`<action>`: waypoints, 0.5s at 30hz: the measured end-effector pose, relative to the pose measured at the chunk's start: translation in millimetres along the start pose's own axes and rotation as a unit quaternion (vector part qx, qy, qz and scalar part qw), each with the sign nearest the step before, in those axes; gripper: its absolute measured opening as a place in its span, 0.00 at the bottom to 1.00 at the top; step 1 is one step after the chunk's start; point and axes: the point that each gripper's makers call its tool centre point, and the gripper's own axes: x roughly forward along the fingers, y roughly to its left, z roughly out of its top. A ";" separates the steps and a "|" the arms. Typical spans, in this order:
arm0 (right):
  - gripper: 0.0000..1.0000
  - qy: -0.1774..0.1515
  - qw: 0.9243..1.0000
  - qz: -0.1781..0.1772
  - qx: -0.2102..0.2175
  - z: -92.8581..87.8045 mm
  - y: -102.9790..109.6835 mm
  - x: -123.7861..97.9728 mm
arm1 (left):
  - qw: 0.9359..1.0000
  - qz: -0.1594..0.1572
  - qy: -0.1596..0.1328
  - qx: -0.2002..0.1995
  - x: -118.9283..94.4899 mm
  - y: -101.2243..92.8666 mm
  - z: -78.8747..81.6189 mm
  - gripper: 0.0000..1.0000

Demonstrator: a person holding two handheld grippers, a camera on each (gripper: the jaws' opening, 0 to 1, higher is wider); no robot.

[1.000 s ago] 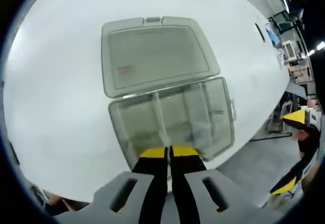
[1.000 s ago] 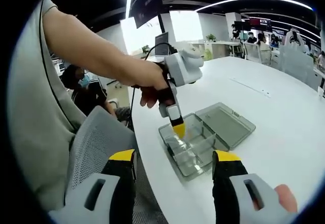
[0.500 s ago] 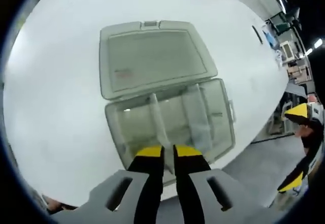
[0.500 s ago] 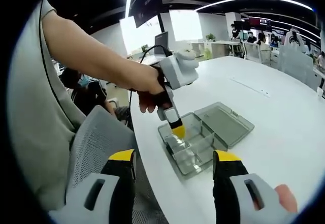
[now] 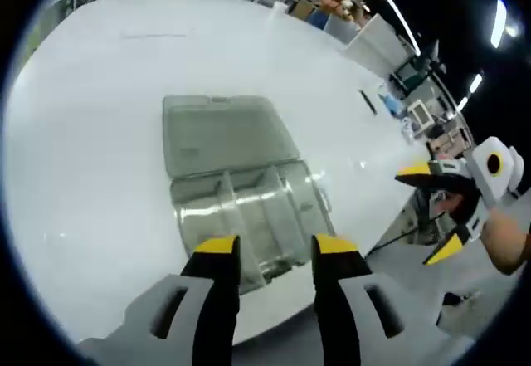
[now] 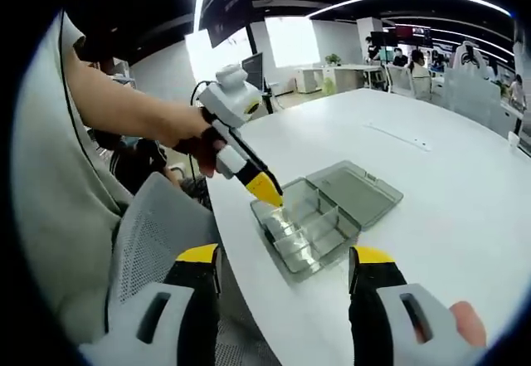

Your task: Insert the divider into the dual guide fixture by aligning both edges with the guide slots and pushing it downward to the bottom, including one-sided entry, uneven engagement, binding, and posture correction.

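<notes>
Left gripper (image 5: pixel 270 254) with yellow-tipped black jaws spread apart and holding nothing, poised just above the near edge of the translucent grey plastic compartment box (image 5: pixel 249 208), lid laid flat behind on the white round table (image 5: pixel 83 134). Clear dividers (image 5: pixel 226 196) upright in the tray's slots. Right gripper (image 6: pixel 284 265) likewise parted and empty, off the table's near edge beside a grey mesh chair (image 6: pixel 153 241).
</notes>
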 end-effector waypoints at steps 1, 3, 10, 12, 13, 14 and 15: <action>0.60 0.001 1.000 -0.001 -0.001 -0.4 -0.4 -0.9 | 1.000 -0.003 -0.017 -0.006 -5.9 -0.1 1.6 0.31; 0.60 0.004 1.000 -0.004 -0.001 -1.7 -1.9 -2.5 | 0.999 -0.017 -0.033 -0.011 -13.8 -6.1 1.2 0.32; 0.60 0.009 1.000 -0.016 0.002 -4.7 -5.3 -10.5 | 0.990 -0.064 -0.117 0.036 -38.8 -37.4 5.3 0.40; 0.60 0.014 1.000 -0.019 0.000 -6.3 -7.4 -13.7 | 0.988 -0.075 -0.130 0.047 -43.9 -44.7 2.6 0.43; 0.60 0.015 1.000 -0.021 0.000 -6.2 -8.5 -15.4 | 0.987 -0.076 -0.134 0.054 -45.7 -46.9 1.4 0.45; 0.60 0.015 1.000 -0.023 -0.001 -5.7 -9.8 -17.2 | 0.985 -0.079 -0.140 0.058 -47.1 -49.1 0.4 0.46; 0.60 0.018 0.999 -0.027 -0.002 -6.3 -11.7 -19.3 | 0.984 -0.080 -0.144 0.061 -49.2 -51.1 -2.2 0.46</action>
